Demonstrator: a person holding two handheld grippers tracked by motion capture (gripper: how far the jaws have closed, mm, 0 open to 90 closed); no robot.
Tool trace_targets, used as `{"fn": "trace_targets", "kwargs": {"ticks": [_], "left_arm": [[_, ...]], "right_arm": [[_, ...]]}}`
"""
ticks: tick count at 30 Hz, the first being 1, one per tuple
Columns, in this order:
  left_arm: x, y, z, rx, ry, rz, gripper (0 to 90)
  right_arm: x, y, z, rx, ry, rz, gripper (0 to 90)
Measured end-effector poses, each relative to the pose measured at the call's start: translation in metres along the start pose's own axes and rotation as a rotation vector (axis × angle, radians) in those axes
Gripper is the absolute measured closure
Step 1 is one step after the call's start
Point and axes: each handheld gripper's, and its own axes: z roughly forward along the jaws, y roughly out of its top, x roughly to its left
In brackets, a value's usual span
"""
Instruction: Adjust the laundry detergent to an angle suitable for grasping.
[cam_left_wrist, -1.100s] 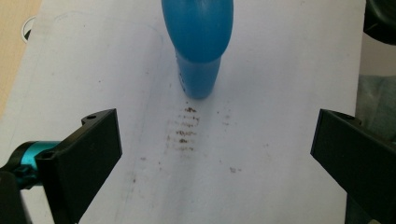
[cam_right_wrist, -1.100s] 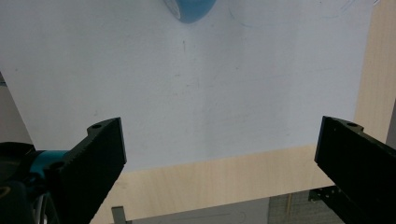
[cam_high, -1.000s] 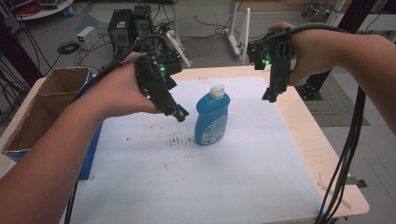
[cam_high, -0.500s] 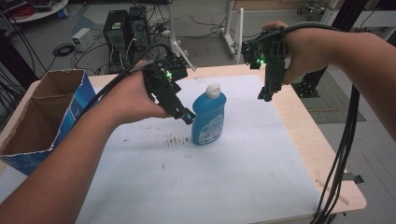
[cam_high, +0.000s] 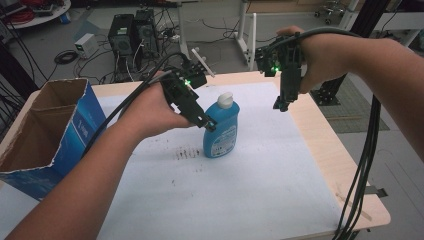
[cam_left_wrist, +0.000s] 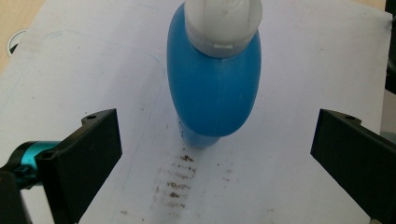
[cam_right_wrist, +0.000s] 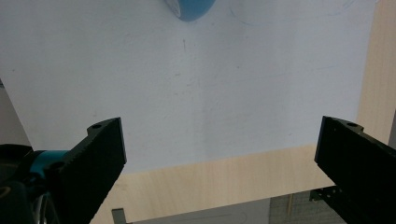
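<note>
A blue bottle (cam_high: 221, 131) with a white cap stands upright near the middle of the white sheet (cam_high: 240, 185). My left gripper (cam_high: 209, 123) hovers just left of the bottle, tilted down toward it, jaws wide open. From the left gripper view the blue bottle (cam_left_wrist: 215, 88) sits ahead between the two jaws, untouched. My right gripper (cam_high: 281, 103) hangs open above the sheet's far right part, well to the right of the bottle. The right gripper view looks down on the sheet, with the bottle's base (cam_right_wrist: 189, 9) at the top edge.
An open cardboard box (cam_high: 47, 132) with blue sides stands at the table's left edge. Dark smudges (cam_high: 186, 153) mark the sheet left of the bottle. The bare wooden table edge (cam_high: 345, 165) runs along the right. Cables (cam_high: 365, 160) trail from the right gripper.
My left gripper has moved right, closer to the bottle. The cardboard box has come further into view at the left. The right gripper has barely shifted.
</note>
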Motion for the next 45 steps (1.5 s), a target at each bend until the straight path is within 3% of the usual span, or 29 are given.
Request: {"fn": "trace_targets", "kwargs": {"ticks": [14, 23, 38, 44, 45], "left_arm": [[-0.003, 0.008, 0.022, -0.01, -0.009, -0.006, 1.8], [-0.006, 0.014, 0.037, 0.001, 0.027, -0.002, 1.7], [-0.003, 0.016, 0.055, 0.007, 0.046, -0.01, 1.8], [-0.004, 0.017, 0.063, 0.005, 0.062, -0.004, 2.7], [-0.005, 0.017, 0.064, -0.013, 0.066, -0.017, 2.7]], "right_arm": [[0.001, -0.003, 0.0, -0.003, -0.002, 0.013, 1.0], [0.001, -0.002, 0.001, -0.005, -0.003, 0.012, 1.0], [0.002, -0.002, 0.0, 0.001, -0.003, 0.013, 1.0], [0.002, -0.002, 0.0, 0.0, -0.005, 0.015, 1.1], [0.001, -0.002, 0.0, -0.001, -0.006, 0.015, 1.0]]}}
